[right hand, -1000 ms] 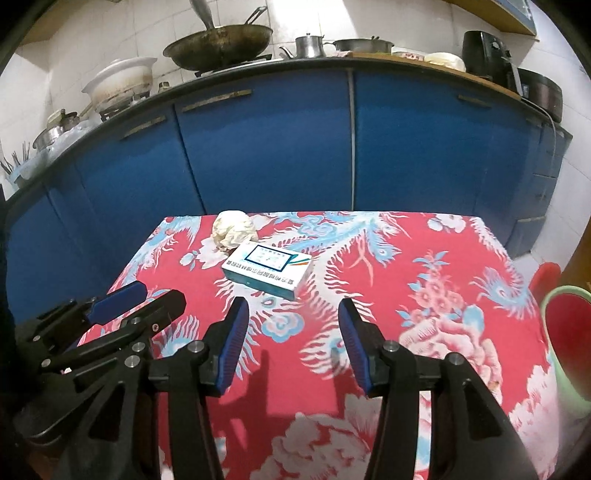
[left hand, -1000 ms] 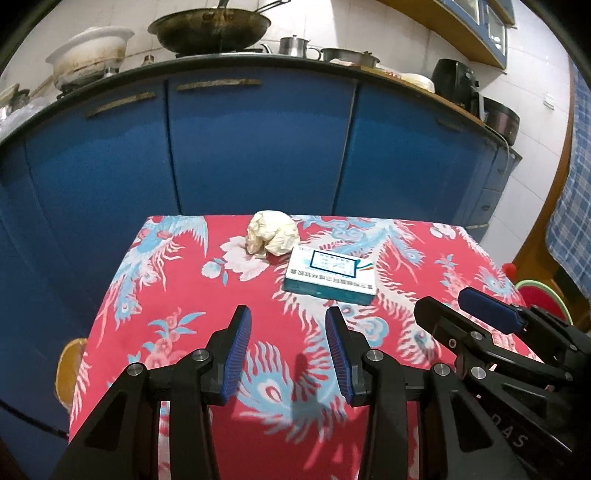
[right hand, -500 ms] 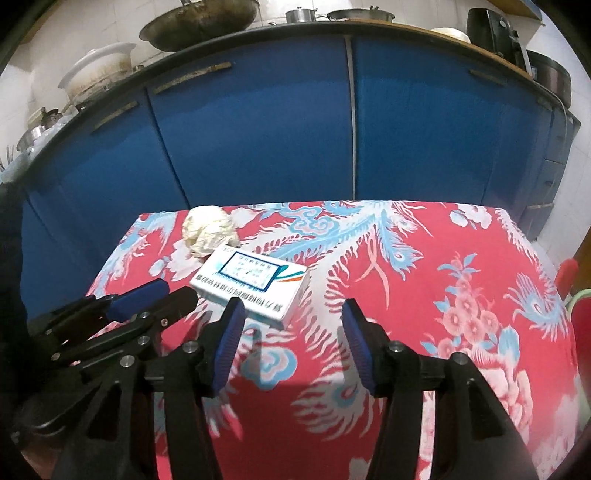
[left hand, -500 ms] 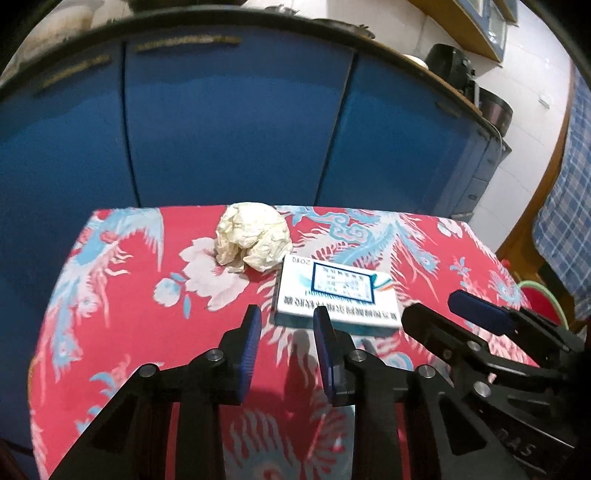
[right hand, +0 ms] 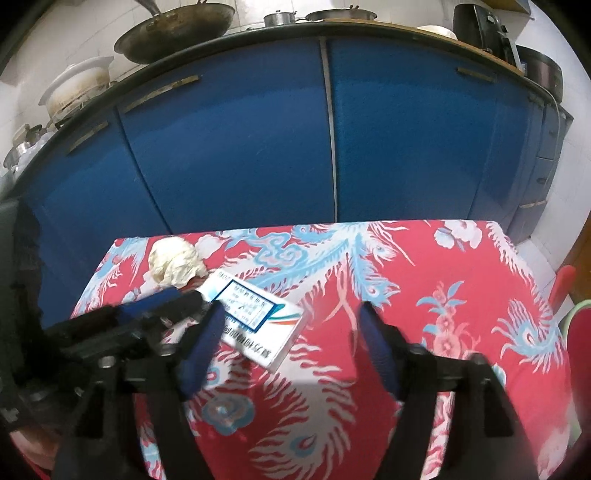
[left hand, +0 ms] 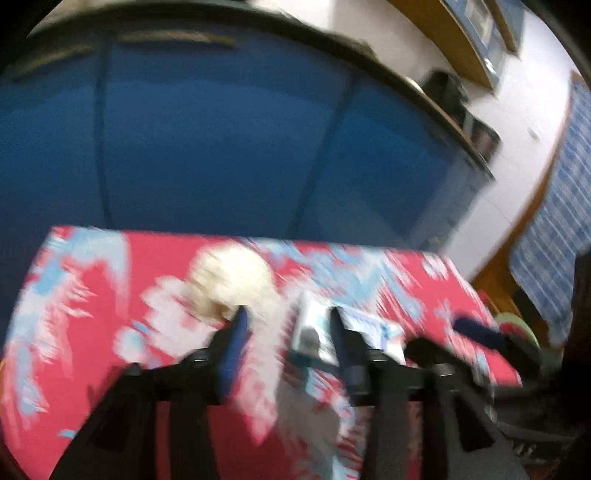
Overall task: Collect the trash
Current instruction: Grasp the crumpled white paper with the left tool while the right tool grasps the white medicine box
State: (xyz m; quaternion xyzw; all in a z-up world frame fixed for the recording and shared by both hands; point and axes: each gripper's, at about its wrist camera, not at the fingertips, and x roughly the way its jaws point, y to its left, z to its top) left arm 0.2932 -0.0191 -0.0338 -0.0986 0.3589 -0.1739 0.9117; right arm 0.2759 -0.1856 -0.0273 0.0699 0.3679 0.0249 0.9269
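Note:
A crumpled white paper ball and a white-and-blue carton lie side by side on the red floral tablecloth, near its far left. My right gripper hovers over the carton's near end, and its jaws are opening wide with the carton's corner between them, pads clear of it. My left gripper shows in a blurred view. Its jaws are opening, the left finger by the paper ball, the right over the carton. Neither gripper holds anything.
Blue cabinet doors stand just behind the table's far edge. A wok and pots sit on the counter above. A red bin with a green rim stands on the floor off the table's right side.
Both grippers have moved forward and slightly down toward the carton and paper ball. The left jaws narrowed, then widened; the right jaws spread much wider. The left view has gone blurry.

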